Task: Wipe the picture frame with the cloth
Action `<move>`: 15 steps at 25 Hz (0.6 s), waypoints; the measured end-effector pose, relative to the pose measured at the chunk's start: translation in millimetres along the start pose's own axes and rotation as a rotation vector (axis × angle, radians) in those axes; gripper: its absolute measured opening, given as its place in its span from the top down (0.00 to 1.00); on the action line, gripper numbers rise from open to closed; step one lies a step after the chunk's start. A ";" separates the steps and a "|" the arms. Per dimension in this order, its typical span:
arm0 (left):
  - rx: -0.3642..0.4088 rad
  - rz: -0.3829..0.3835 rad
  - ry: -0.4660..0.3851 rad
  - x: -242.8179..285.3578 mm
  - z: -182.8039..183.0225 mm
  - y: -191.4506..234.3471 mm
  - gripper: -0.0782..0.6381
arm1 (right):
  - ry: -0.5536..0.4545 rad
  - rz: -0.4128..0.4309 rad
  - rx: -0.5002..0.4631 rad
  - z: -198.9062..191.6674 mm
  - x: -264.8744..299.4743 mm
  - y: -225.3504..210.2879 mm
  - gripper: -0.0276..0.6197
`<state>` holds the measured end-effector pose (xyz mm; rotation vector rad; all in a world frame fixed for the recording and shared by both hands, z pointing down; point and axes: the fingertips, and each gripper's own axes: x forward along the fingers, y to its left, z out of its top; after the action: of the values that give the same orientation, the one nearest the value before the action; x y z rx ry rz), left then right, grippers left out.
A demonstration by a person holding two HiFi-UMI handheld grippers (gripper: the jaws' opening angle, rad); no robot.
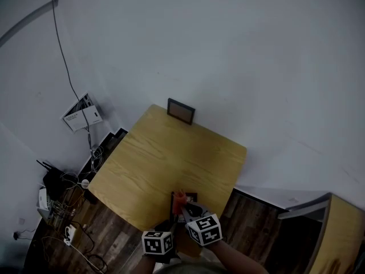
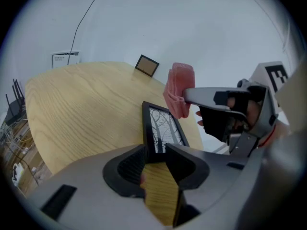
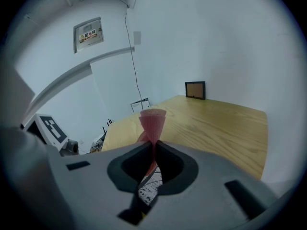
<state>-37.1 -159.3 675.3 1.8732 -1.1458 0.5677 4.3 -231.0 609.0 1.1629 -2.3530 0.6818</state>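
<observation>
Lying flat near the front edge of the wooden table (image 2: 72,114), the picture frame (image 2: 163,128) has a narrow black border, and inside it is a black-and-white print of bare trees. Its long side runs away from the person, towards the middle of the table.

The left gripper (image 2: 156,153) has its jaws apart, and nothing is pressed by them. The near end of the frame shows in the gap, and bare wood is visible lower between the jaws. The right gripper (image 3: 154,150) is closed on the cloth (image 3: 152,121), a pink one that the jaws pinch at its lower part, so it stands up above them like a small cone. In the left gripper view the cloth hangs over the far part of the frame, near the right border. It seems to be just above the glass, but I cannot tell if it touches.

The near corners of the frame are hidden behind the left jaws. In the right gripper view only a small piece of the print appears under the jaws. In the head view the picture is dim, and the two grippers and the cloth cover most of the frame.

A second frame (image 1: 181,111), brown inside, stands at the far edge of the table against the wall (image 1: 239,50).
</observation>
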 end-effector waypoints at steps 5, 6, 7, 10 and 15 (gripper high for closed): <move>0.005 0.024 0.023 9.2 -1.9 4.6 0.72 | 0.070 -0.003 -0.036 -8.6 24.8 -7.0 0.93; 0.005 0.024 0.024 10.1 -1.8 4.1 0.73 | 0.086 -0.005 -0.045 -11.0 29.1 -8.4 0.93; 0.003 0.023 0.022 10.8 -1.3 3.4 0.73 | 0.101 -0.007 -0.054 -13.6 33.0 -9.7 0.93; -0.004 0.023 0.027 10.7 -0.8 2.5 0.73 | 0.137 -0.015 -0.084 -22.9 45.3 -13.8 0.93; -0.008 0.043 0.032 11.8 -2.3 3.9 0.73 | 0.220 -0.025 -0.146 -33.4 54.7 -13.9 0.93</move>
<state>-34.8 -164.1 686.7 1.8300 -1.1682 0.6146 -9.7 -251.7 669.7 0.9989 -2.1609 0.5866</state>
